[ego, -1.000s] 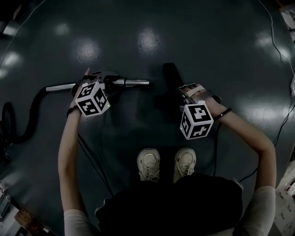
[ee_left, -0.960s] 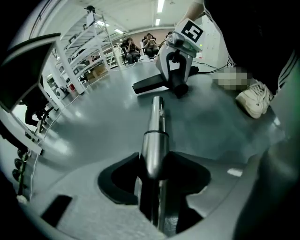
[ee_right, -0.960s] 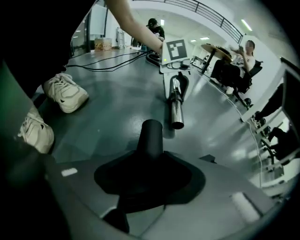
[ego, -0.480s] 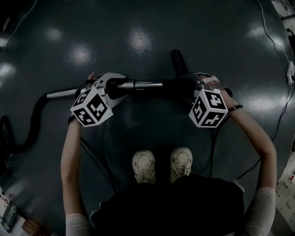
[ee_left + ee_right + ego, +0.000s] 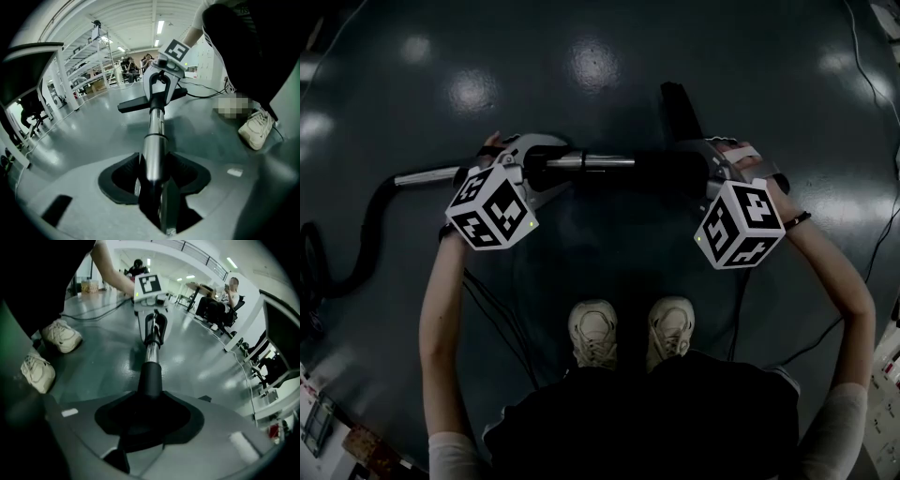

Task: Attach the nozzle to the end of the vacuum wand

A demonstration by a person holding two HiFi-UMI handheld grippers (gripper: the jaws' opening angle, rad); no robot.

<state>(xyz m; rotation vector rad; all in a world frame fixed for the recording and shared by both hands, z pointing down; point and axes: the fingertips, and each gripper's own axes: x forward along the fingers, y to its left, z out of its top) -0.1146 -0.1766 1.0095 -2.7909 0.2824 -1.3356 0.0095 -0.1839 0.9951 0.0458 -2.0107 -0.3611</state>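
Observation:
The vacuum wand (image 5: 592, 161) is a shiny metal tube held level above the dark floor, with a black hose (image 5: 366, 234) trailing off its left end. My left gripper (image 5: 546, 173) is shut on the wand (image 5: 153, 140), which runs out between the jaws. The black nozzle (image 5: 673, 169) sits over the wand's right tip, its flat head (image 5: 680, 108) pointing away from me. My right gripper (image 5: 694, 173) grips the nozzle's neck (image 5: 151, 376), and its jaws are closing tighter on it. Wand and nozzle form one straight line between the two grippers.
My two pale shoes (image 5: 595, 333) stand just below the wand. Cables (image 5: 487, 319) cross the floor beside them, and another cable (image 5: 862, 262) lies at the right. Shelving (image 5: 101, 56) and seated people (image 5: 215, 305) are far off across the hall.
Both grippers have risen and drawn together. The nozzle, apart from the wand's tip a second ago, now sits on it. The right gripper has rolled a little.

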